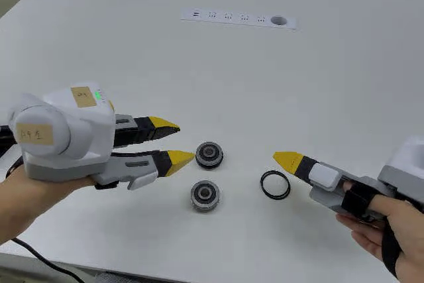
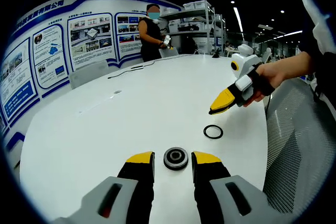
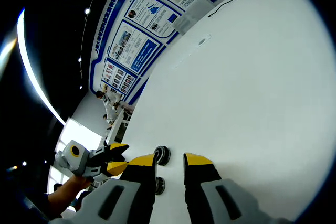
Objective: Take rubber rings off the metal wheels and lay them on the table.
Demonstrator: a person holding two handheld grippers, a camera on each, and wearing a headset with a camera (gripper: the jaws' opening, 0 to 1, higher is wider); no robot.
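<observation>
We have 1 rubber ring (image 1: 275, 185) laid on bench (image 1: 298, 84); 2 metal wheels (image 1: 209, 154) (image 1: 205, 195) look still ringed. Left tongs (image 1: 182, 142), right tongs (image 3: 169, 160) released, empty.

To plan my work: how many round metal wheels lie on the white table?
2. One round metal wheel sits before the left gripper; the other wheel lies nearer the camera.

Downward head view; opposed low gripper views, shared wheels (image 1: 209, 154).
</observation>
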